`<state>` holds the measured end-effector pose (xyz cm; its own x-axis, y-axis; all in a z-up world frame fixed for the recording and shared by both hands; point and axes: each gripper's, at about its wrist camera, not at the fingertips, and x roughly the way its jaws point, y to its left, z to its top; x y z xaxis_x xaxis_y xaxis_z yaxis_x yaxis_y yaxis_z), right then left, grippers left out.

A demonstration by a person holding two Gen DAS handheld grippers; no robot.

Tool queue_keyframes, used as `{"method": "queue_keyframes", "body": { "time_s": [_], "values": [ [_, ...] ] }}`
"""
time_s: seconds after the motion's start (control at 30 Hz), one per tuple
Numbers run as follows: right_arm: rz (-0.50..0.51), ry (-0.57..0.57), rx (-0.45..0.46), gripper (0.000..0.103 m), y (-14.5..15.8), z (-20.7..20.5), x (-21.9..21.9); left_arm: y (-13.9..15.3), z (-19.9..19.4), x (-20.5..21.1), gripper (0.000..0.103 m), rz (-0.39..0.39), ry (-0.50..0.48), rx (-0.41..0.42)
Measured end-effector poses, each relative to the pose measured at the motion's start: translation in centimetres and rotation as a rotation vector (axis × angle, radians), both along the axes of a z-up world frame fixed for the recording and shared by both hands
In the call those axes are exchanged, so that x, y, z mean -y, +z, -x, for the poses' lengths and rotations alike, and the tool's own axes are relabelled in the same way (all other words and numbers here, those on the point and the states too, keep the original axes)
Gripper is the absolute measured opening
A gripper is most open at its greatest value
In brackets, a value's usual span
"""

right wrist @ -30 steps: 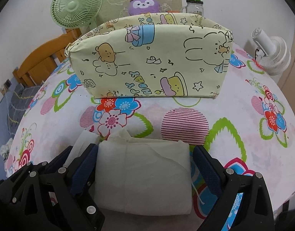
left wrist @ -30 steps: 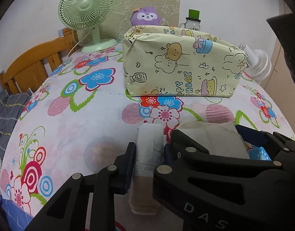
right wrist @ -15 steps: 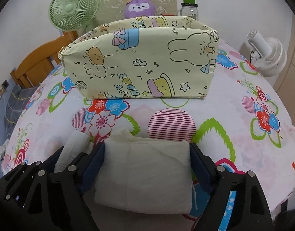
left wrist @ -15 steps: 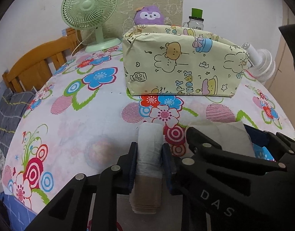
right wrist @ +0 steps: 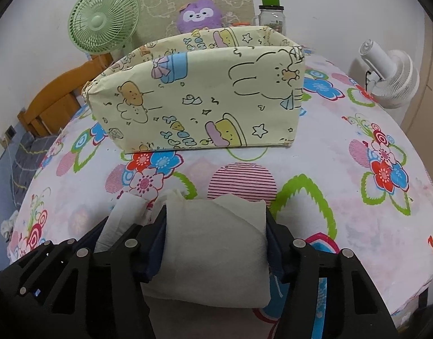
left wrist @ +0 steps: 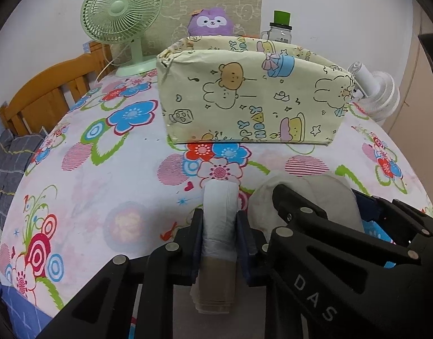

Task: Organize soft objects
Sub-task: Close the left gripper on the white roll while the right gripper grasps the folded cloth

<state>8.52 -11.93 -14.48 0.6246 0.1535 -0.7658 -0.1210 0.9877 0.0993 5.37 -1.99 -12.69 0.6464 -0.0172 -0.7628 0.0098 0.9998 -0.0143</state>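
Left gripper pinches my rolled diaper; right gripper, closing, squeezes the folded diaper, which I fear may bulge free.

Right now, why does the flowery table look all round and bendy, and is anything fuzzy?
Left wrist view: the fisheye lens bends the flowery tablecloth into a dome, with dark corners; light is soft and even, no glare. Right wrist view: same bulge, the yellow cartoon box looks sharp, nothing plainly blurred.

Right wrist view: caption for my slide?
Right gripper fingers squeezing a white soft pack before the cartoon-print fabric bin.
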Motion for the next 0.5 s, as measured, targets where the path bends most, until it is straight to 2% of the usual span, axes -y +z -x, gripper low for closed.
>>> {"method": "queue_keyframes", "body": {
  "time_s": [0.27,0.5],
  "values": [
    [-0.018,-0.021,0.008,0.054,0.4,-0.5,0.9,0.4,-0.8,0.7,0.021,0.017,-0.014,0.006],
    [-0.02,-0.029,0.026,0.052,1.5,-1.2,1.3,1.4,-1.6,1.0,0.021,0.032,-0.017,0.022]
  ]
}}
